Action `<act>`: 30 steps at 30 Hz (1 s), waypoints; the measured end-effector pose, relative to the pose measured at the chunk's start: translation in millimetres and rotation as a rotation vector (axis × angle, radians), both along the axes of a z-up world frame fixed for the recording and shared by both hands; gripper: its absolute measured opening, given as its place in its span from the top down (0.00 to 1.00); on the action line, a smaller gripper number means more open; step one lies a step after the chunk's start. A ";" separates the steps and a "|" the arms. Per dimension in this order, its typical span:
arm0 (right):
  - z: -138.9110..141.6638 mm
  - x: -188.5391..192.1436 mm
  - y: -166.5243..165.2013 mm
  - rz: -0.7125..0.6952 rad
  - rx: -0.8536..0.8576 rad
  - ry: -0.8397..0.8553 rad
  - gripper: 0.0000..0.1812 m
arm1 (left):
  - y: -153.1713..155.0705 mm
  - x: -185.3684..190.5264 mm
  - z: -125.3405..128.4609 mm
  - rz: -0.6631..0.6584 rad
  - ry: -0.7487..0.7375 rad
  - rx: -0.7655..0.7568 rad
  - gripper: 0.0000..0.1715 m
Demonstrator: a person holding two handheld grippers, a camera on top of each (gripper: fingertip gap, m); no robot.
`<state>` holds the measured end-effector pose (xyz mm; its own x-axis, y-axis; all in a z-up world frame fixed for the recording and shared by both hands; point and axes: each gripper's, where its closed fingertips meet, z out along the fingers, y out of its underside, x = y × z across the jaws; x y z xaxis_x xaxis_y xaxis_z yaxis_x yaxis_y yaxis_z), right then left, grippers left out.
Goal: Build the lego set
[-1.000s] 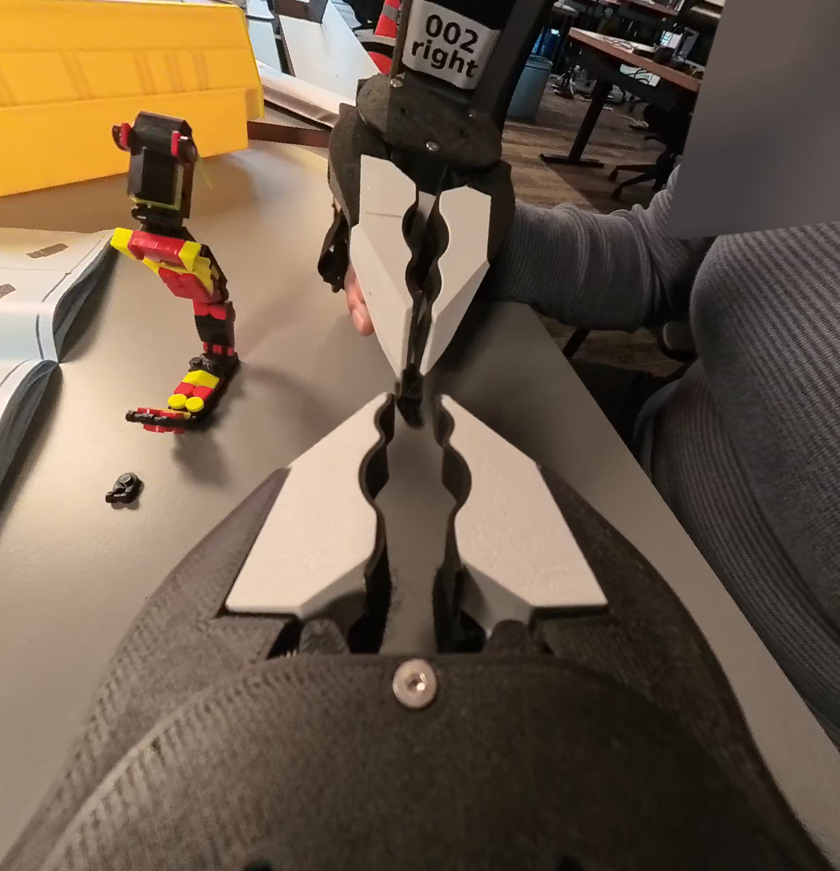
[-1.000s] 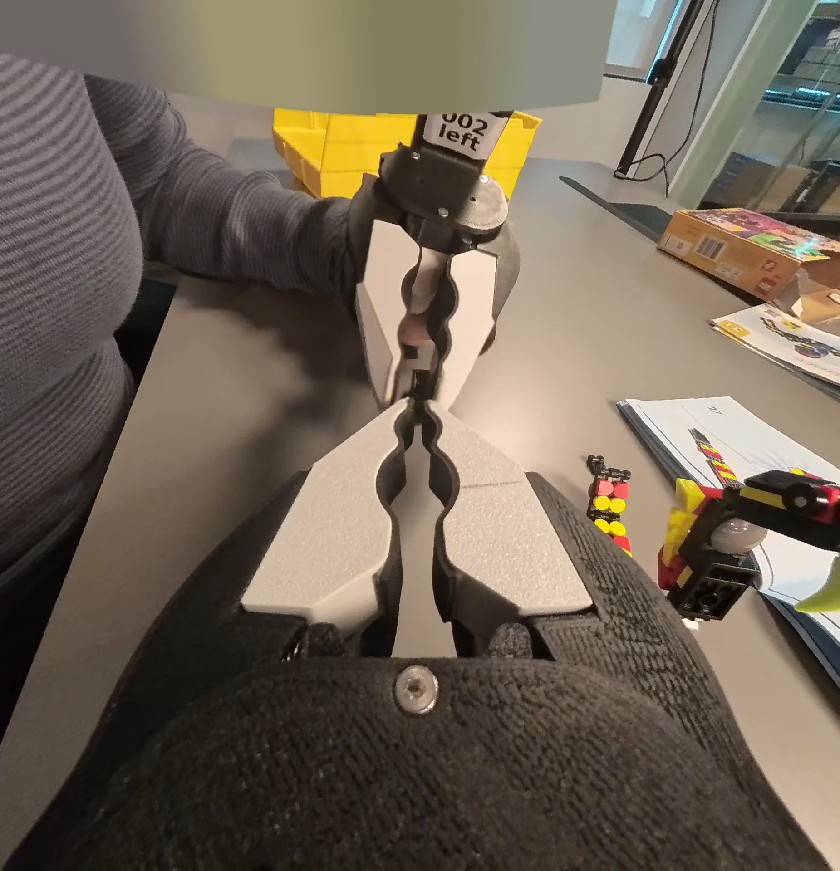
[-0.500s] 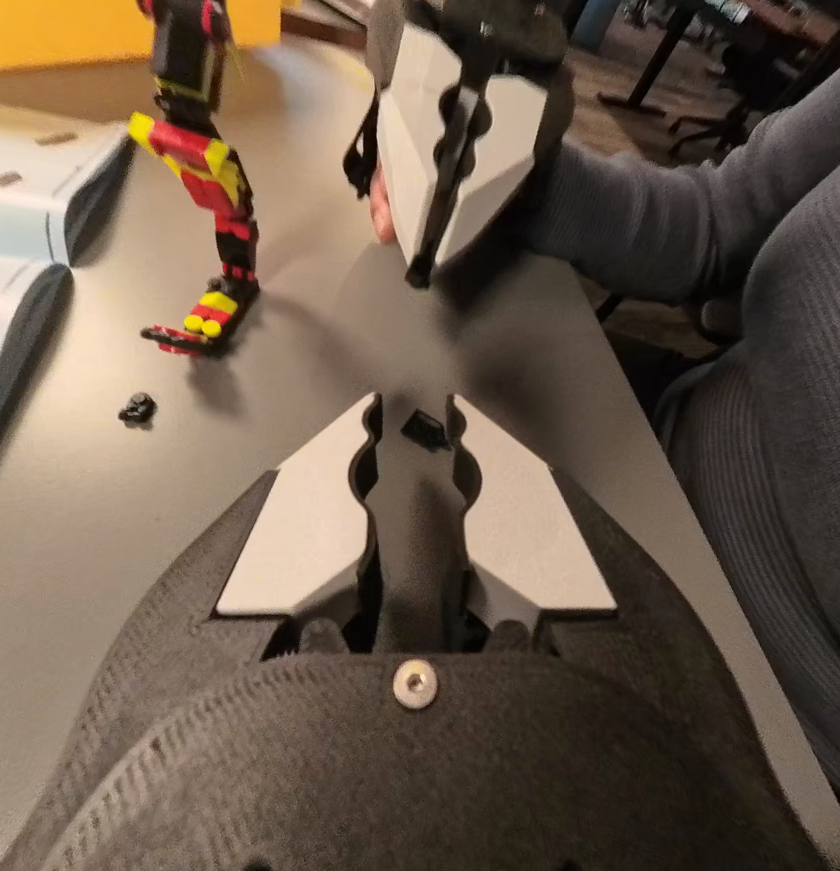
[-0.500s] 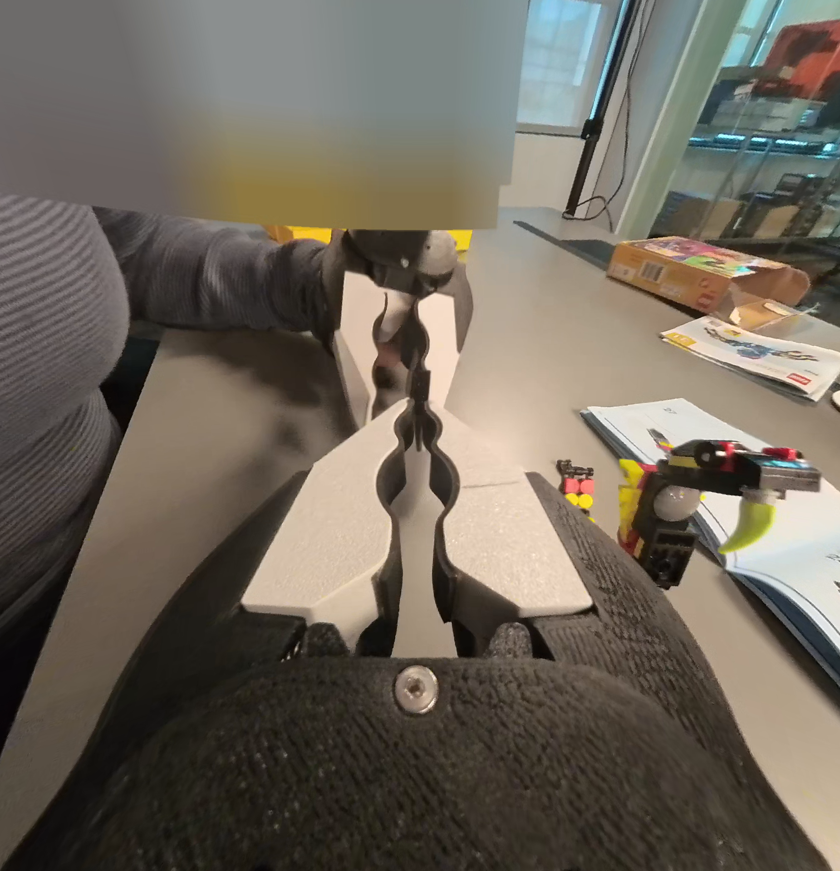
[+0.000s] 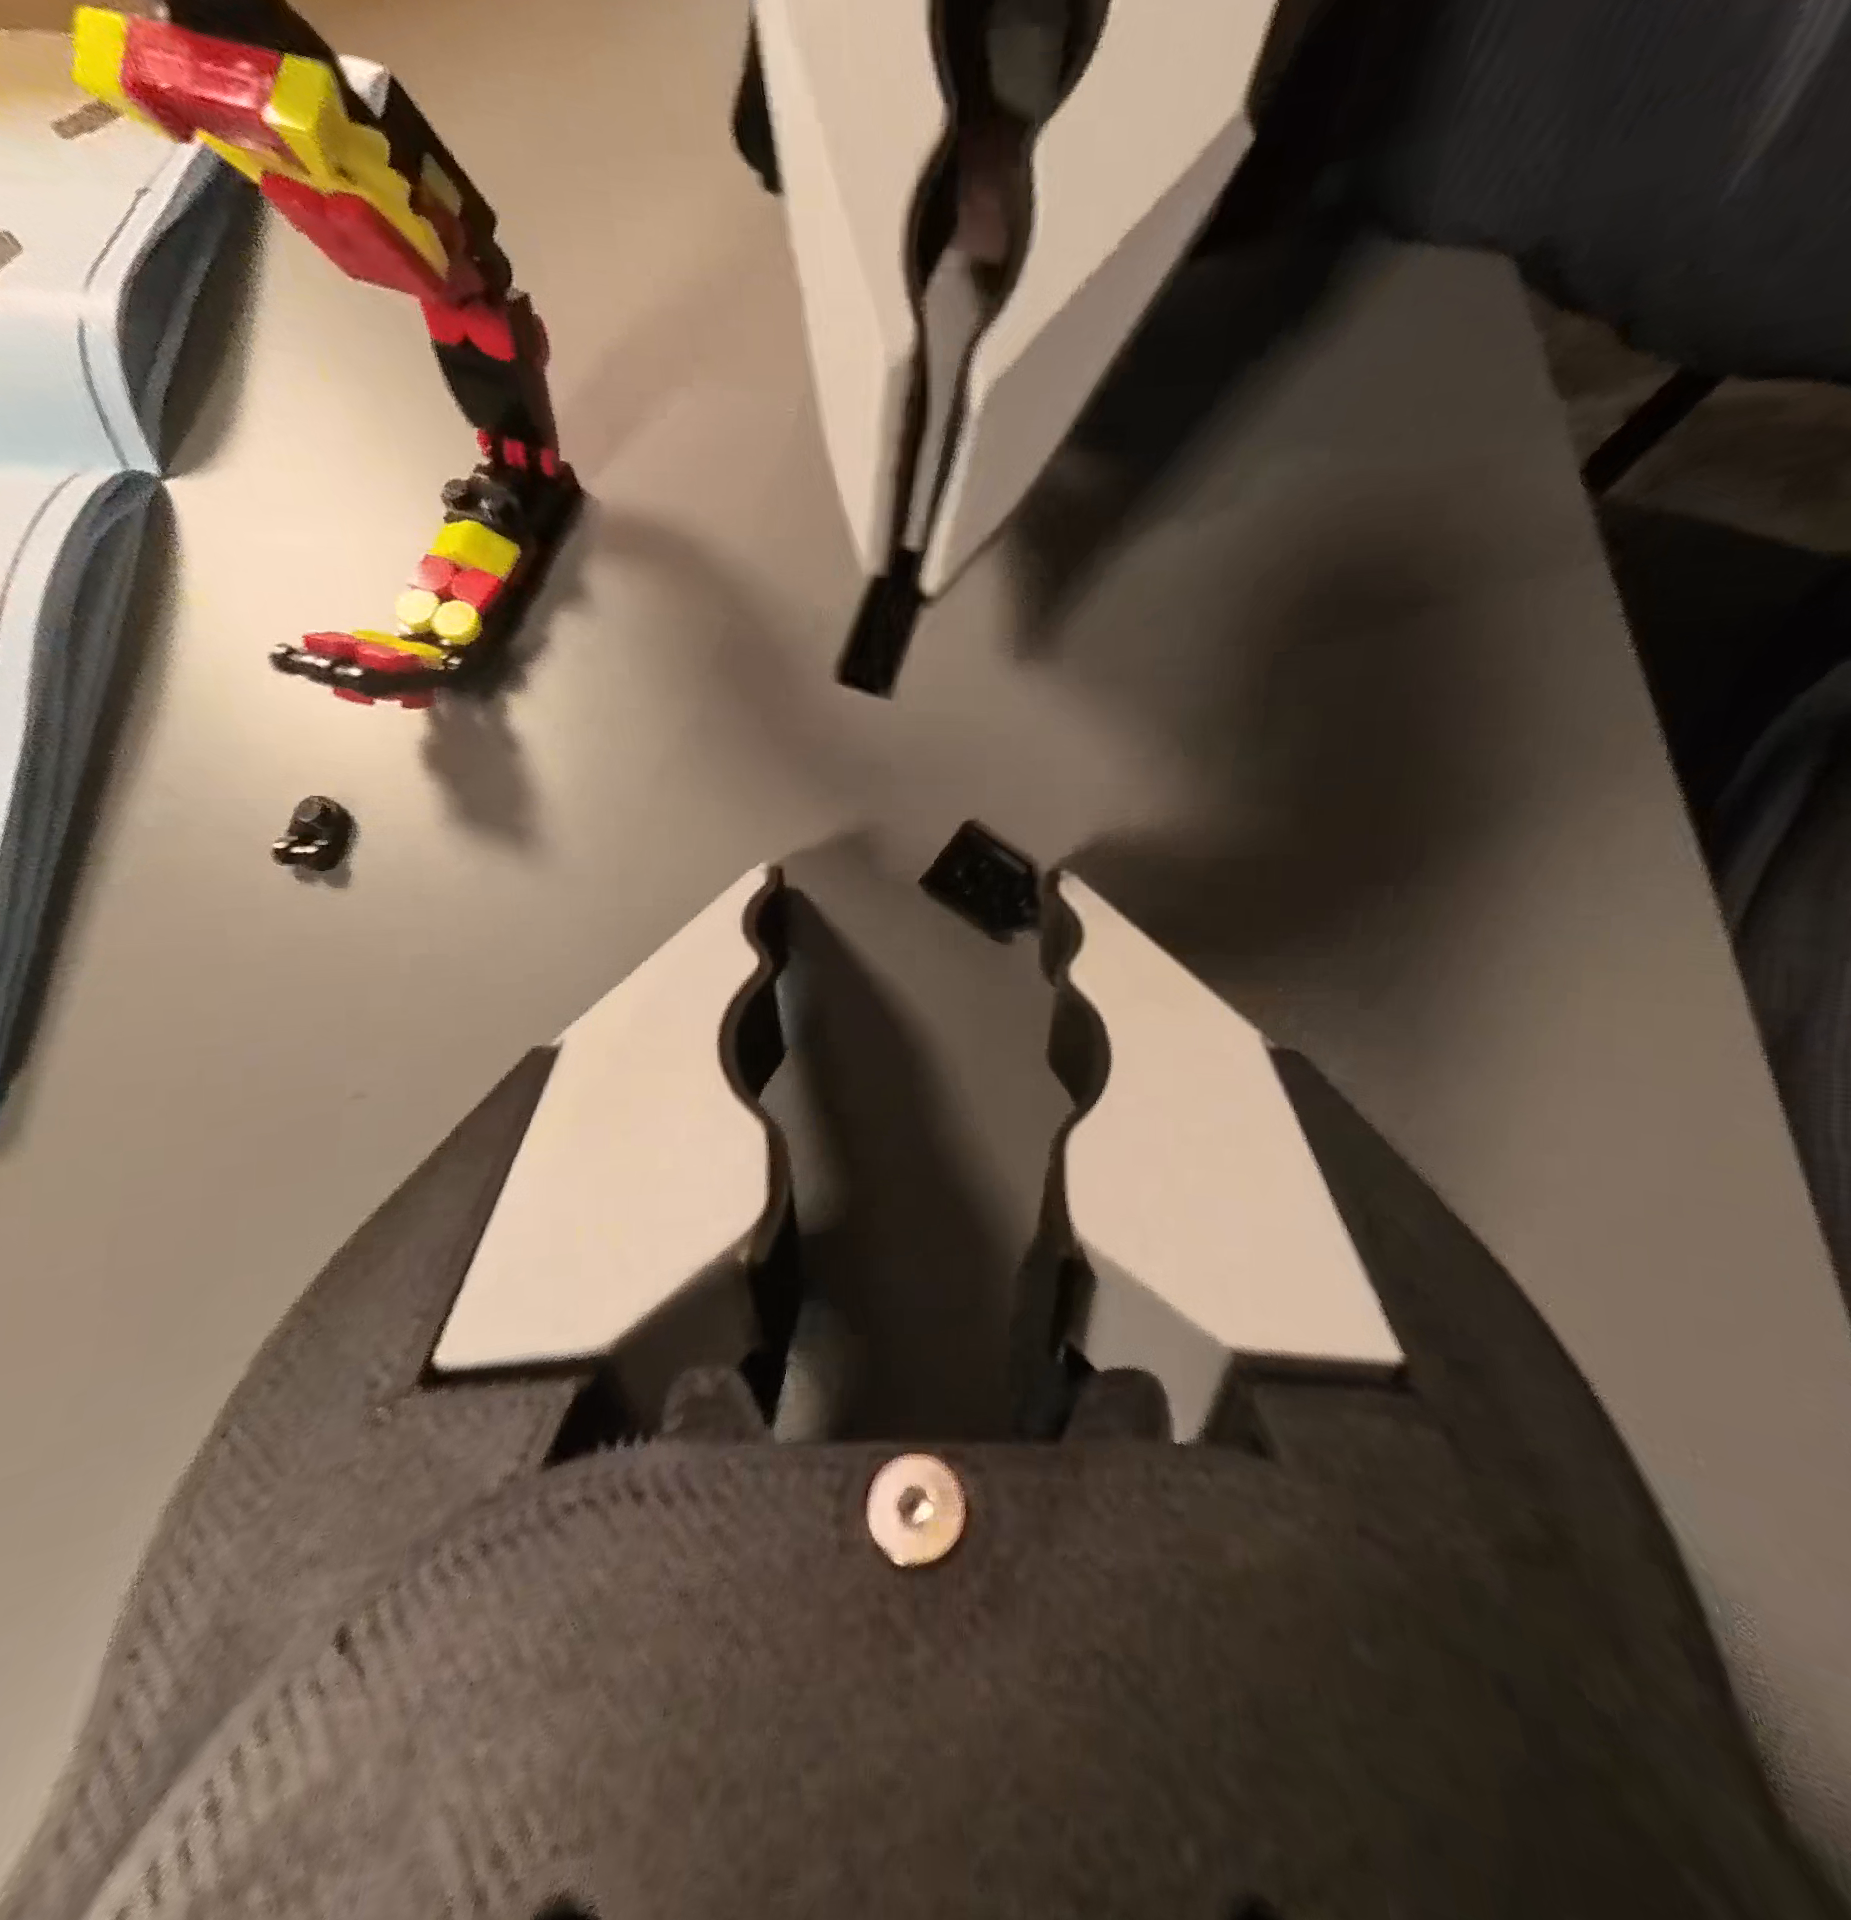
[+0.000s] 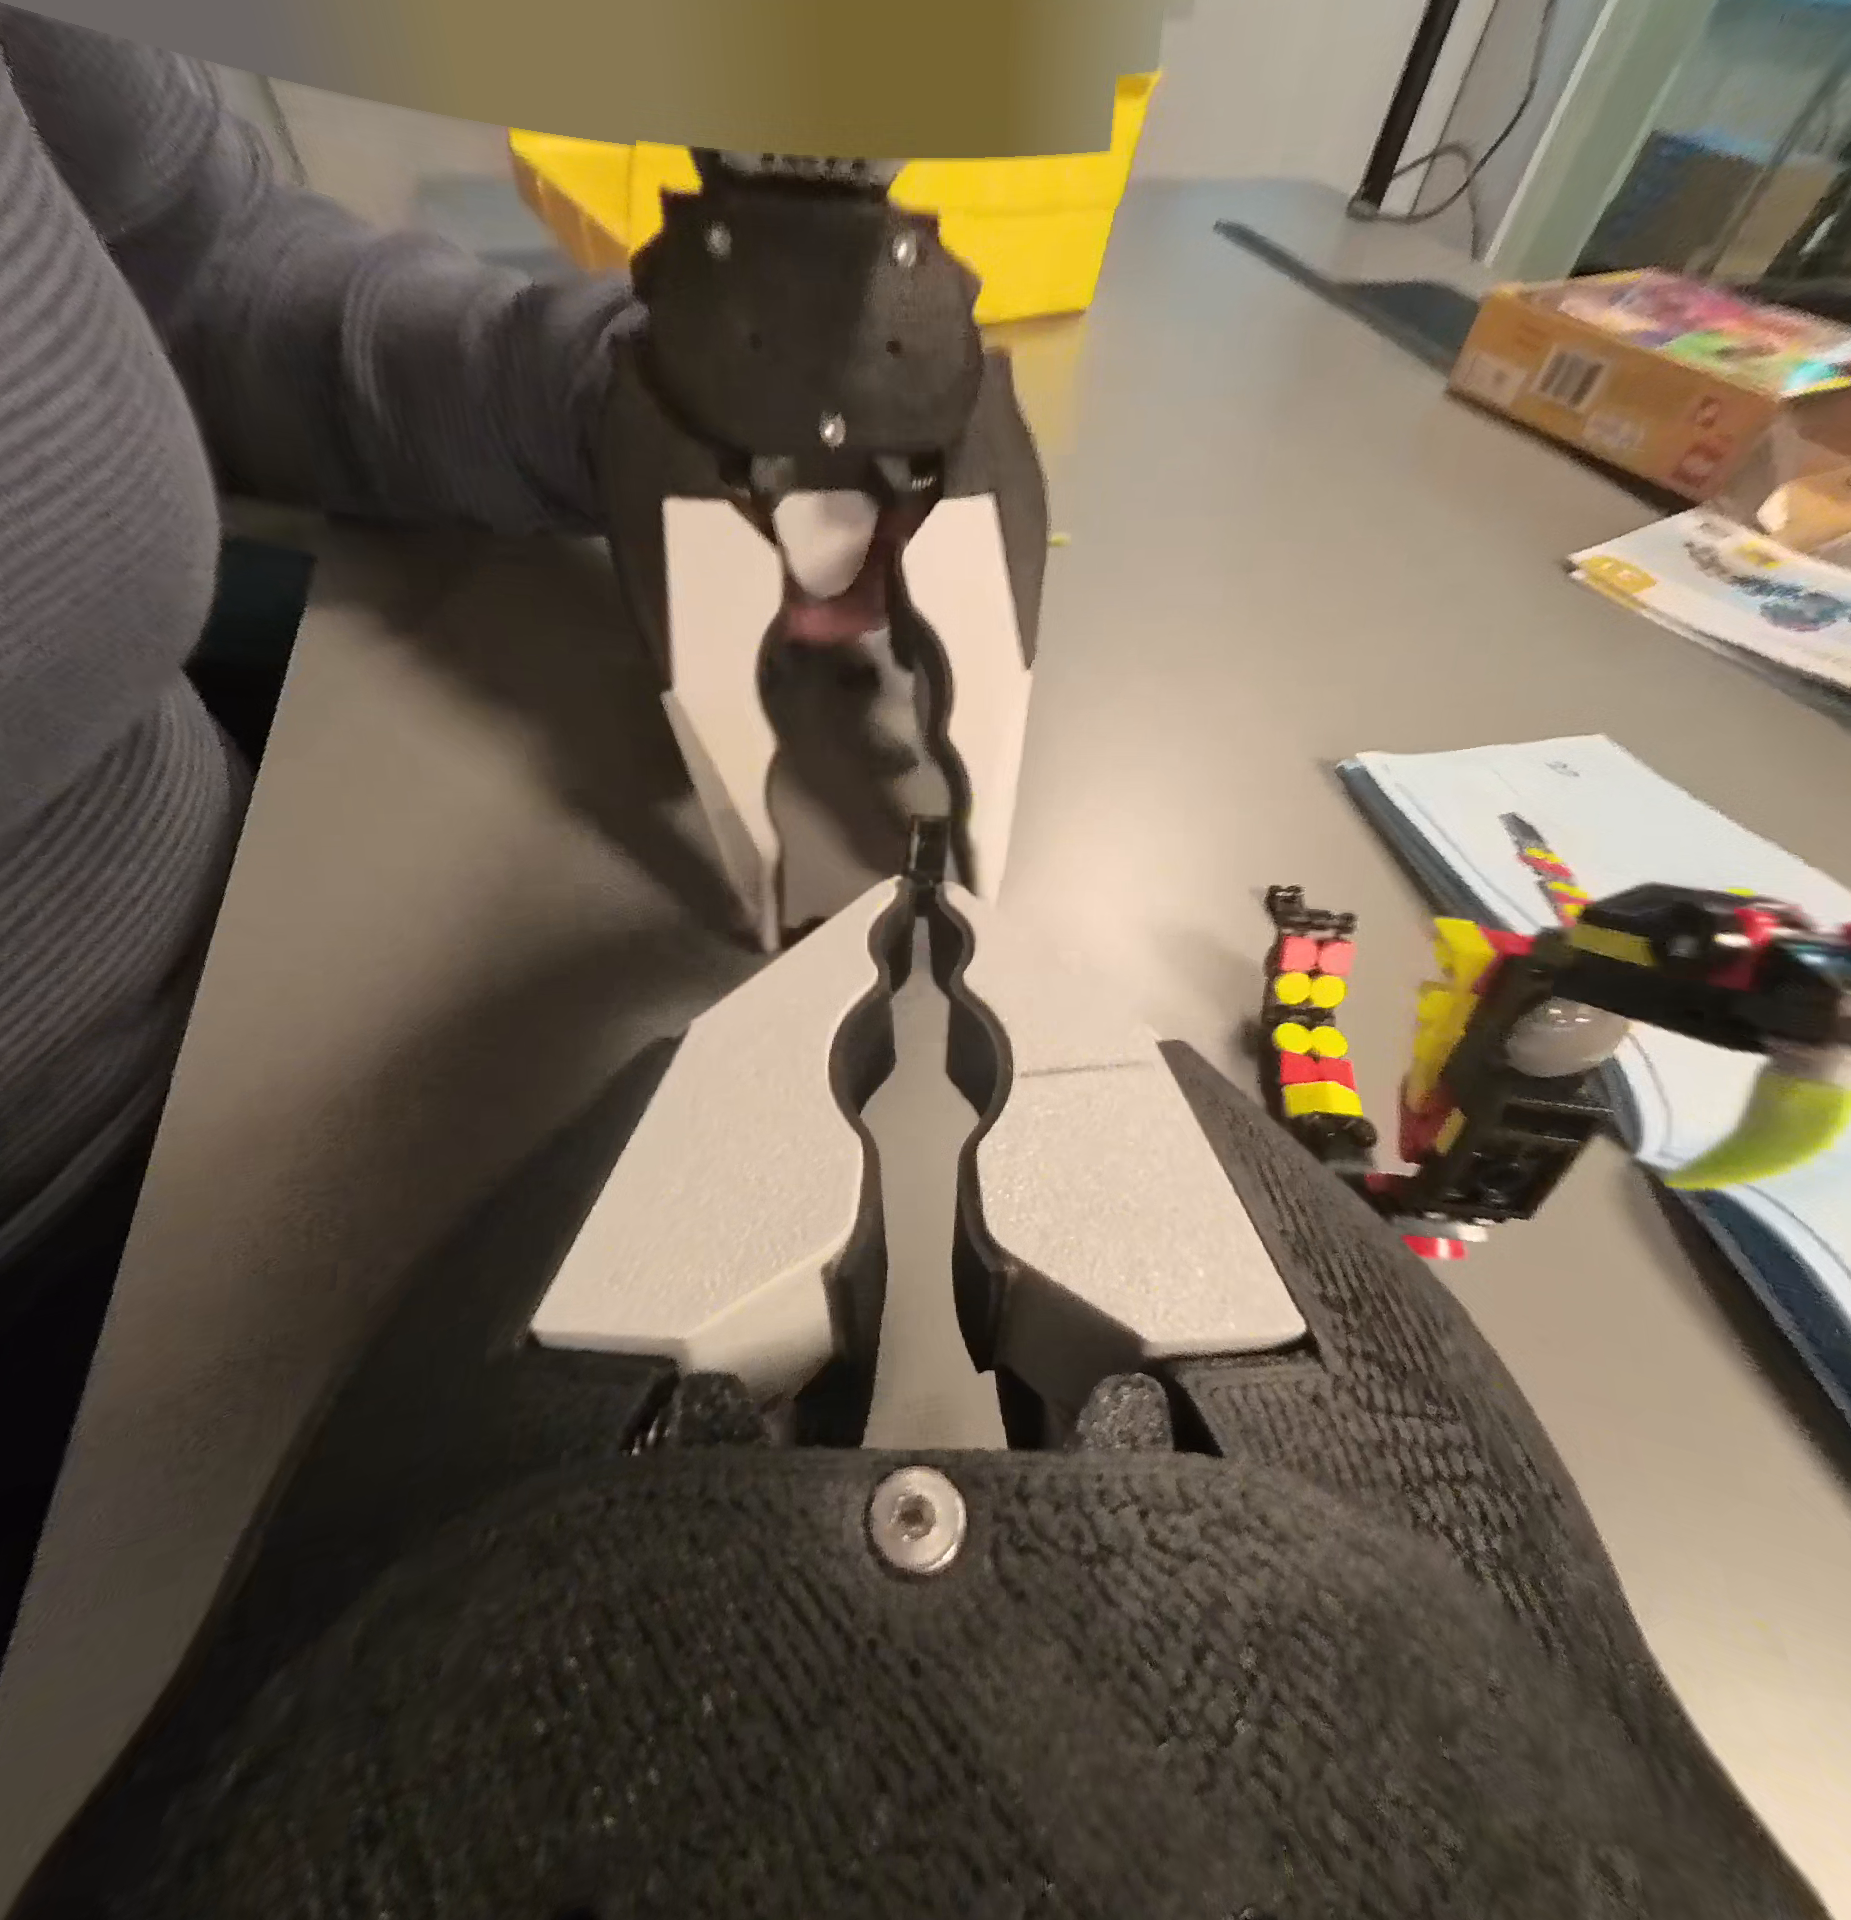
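Note:
My left gripper (image 5: 913, 883) is open and low over the grey table (image 5: 640, 914). A small black lego piece (image 5: 981, 878) lies between its tips, close to the right fingertip (image 5: 1066, 904). My right gripper (image 6: 916, 896) is shut on a thin black lego piece (image 6: 926, 847) that sticks out of its tips. It also shows in the left wrist view (image 5: 900, 566), where the thin piece (image 5: 871, 644) hangs above the table. The two grippers face each other, and the left gripper (image 6: 869, 831) shows open in the right wrist view. The red, yellow and black lego model (image 5: 381, 229) (image 6: 1503, 1049) stands to the side.
A loose small black piece (image 5: 313, 831) lies near the model's tail (image 5: 412, 634) (image 6: 1310, 1003). An open instruction booklet (image 5: 38, 499) (image 6: 1627, 831) lies beyond the model. A cardboard box (image 6: 1627, 353), a second leaflet (image 6: 1731, 613) and a yellow bin (image 6: 1004, 239) stand farther off. A person's sleeve (image 6: 381, 364) is at the table edge. My hands' fingertips stand some 5 centimeters from each other.
The grippers were tip to tip on a black piece. My left gripper has opened, pulled apart from the right and dropped toward the table. The small black piece now lies between its tips.

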<state>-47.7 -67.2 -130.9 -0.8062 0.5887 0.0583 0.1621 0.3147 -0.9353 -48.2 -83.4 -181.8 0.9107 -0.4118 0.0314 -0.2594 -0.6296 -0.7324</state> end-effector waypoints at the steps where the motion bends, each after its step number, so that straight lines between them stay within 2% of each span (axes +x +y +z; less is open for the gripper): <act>1: -3.5 1.9 -2.0 0.020 0.014 -0.022 1.00 | -0.3 -4.8 -0.3 0.016 0.017 -0.002 0.74; 6: -24.4 4.8 -9.1 0.118 0.132 -0.102 1.00 | -7.1 -21.5 0.7 0.064 0.024 -0.017 0.76; 12: -38.6 5.8 -12.8 0.213 0.198 -0.181 1.00 | -9.1 -7.2 2.9 0.002 -0.053 0.000 0.79; 21: -42.3 2.8 -15.2 0.227 0.223 -0.188 1.00 | -0.6 -4.8 1.5 -0.039 -0.068 0.007 0.84; 30: -44.2 2.5 -15.6 0.226 0.235 -0.193 0.99 | -0.9 -3.6 2.1 -0.051 -0.084 0.002 0.83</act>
